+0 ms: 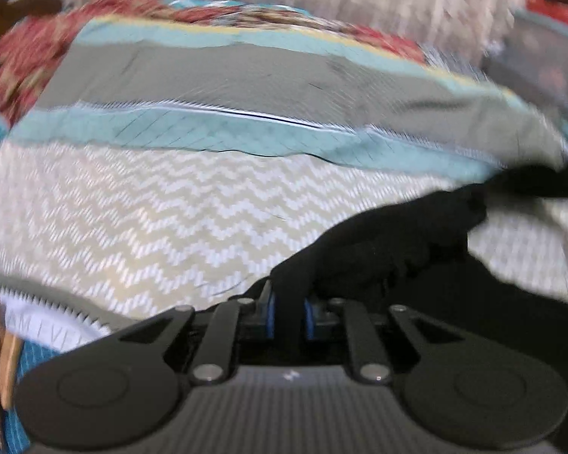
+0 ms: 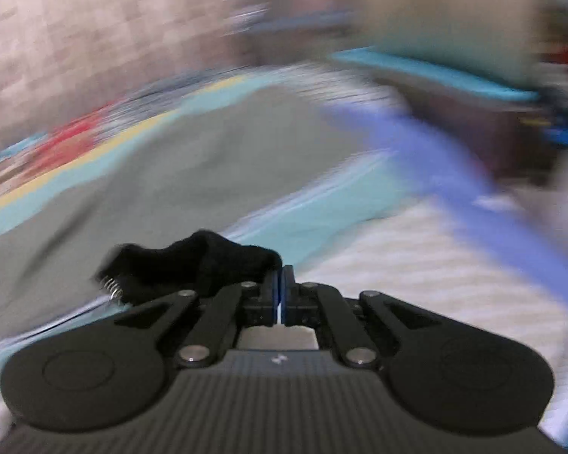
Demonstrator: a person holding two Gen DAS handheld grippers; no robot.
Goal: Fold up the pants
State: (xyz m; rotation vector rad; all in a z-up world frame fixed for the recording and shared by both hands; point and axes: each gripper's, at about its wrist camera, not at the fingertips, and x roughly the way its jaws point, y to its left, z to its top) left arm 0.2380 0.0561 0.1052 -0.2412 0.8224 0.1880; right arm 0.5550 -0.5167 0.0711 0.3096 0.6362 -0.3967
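Both views are blurred. In the left wrist view, the left gripper point(image 1: 289, 310) sits at bottom centre, its jaws clamped on a fold of the black pants point(image 1: 405, 242). The cloth stretches from the jaws toward the right edge of the frame, above a bed cover point(image 1: 151, 204) with a pale zigzag pattern, teal bands and a grey stripe. In the right wrist view, the right gripper point(image 2: 281, 287) has its jaws pressed together at lower centre, pinching an edge of the pants point(image 2: 193, 261), which bunch just left of the jaws. A blurred blue strip point(image 2: 454, 178) crosses the right side.

Left gripper point(image 1: 289, 312), right gripper point(image 2: 282, 295): jaws clamped (both angled down).
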